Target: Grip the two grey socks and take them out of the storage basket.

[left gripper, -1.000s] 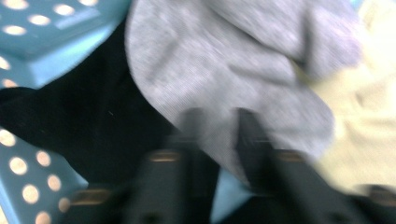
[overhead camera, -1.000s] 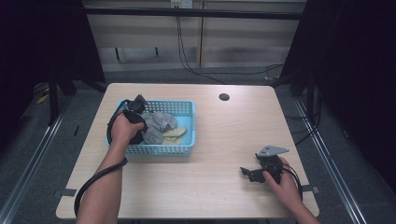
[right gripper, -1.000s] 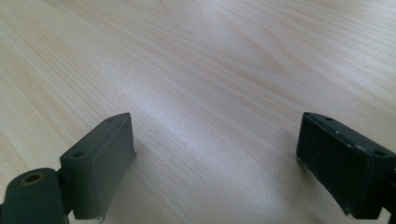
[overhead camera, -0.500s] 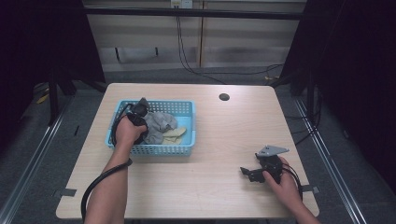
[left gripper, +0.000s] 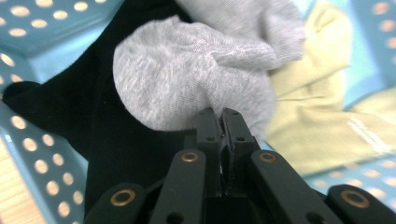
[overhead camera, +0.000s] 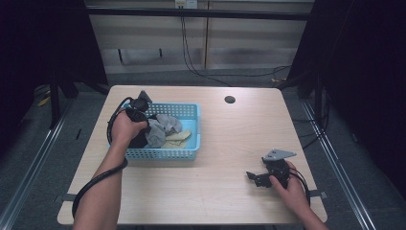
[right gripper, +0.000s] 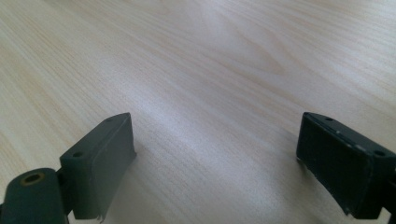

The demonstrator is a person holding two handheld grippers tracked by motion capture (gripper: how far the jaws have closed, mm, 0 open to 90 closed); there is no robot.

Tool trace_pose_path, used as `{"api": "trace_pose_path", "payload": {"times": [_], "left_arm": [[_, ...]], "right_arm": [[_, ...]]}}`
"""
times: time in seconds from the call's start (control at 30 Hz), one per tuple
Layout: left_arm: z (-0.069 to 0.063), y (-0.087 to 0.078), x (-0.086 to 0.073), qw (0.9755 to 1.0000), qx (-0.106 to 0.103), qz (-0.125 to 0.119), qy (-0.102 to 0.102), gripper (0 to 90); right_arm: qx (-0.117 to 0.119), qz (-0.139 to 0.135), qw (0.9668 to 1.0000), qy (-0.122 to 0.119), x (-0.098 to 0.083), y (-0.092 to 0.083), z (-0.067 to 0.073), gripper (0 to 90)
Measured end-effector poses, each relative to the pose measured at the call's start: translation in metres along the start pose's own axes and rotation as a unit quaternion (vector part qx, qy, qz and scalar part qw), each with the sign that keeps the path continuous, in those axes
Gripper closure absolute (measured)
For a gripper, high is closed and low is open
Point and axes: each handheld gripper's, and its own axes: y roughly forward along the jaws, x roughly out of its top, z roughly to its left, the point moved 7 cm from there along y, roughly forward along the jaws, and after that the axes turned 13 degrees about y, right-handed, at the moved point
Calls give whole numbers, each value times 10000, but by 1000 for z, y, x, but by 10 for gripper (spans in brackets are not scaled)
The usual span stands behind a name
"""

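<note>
A blue perforated basket (overhead camera: 163, 154) stands on the left half of the table and holds a grey sock (overhead camera: 160, 128), a black sock (overhead camera: 140, 140) and a pale yellow sock (overhead camera: 178, 139). My left gripper (overhead camera: 143, 136) reaches down into the basket. In the left gripper view it (left gripper: 221, 114) is shut on a fold of the grey sock (left gripper: 187, 79), which lies over the black sock (left gripper: 93, 121), with the yellow sock (left gripper: 313, 107) to the right. My right gripper (overhead camera: 253, 179) rests on the table at the front right, open (right gripper: 215, 158) over bare wood.
The wooden table (overhead camera: 230, 143) has a small dark round hole (overhead camera: 230, 99) near its far edge. Cables trail from both grippers. Dark floor and metal rails surround the table, and a wall with hanging cables lies beyond.
My left hand has risen slightly inside the basket with the grey sock pinched. The right hand and its gripper have stayed where they were.
</note>
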Motion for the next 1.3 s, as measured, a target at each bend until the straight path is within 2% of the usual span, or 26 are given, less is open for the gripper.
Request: {"api": "trace_pose_path", "payload": {"times": [0.13, 0.23, 0.47, 0.7, 0.97, 1.0, 1.03, 1.13, 1.3], "left_arm": [[-5, -19, 3, 9998, -54, -19, 181, 870], [-9, -26, 3, 9997, -89, -16, 235, 870], [-25, -53, 6, 9980, -227, 66, 588, 870], [-39, -68, 11, 9966, -335, -2, 755, 870], [-58, -80, 11, 9933, -487, -43, 1047, 869], [-65, -82, 11, 9922, -545, -61, 1123, 868], [-65, -82, 11, 9922, -545, -61, 1123, 869], [-78, -89, 9, 9895, -604, -40, 1315, 868], [-89, -96, 8, 9870, -616, -43, 1482, 868]], "right_arm": [[0, -7, 10000, 18, 0, 0, 0, 107], [0, -6, 10000, 22, 0, 0, 0, 107], [-7, -19, 10000, 1, 0, 0, 0, 107], [-6, -19, 10000, 1, 0, 0, 0, 107], [-7, -18, 10000, 1, 0, 0, 0, 107], [-6, -19, 10000, 2, 0, 0, 0, 107], [-6, -19, 10000, 2, 0, 0, 0, 107], [-6, -18, 10000, 1, 0, 0, 0, 107], [-7, -19, 10000, 1, 0, 0, 0, 107]]}}
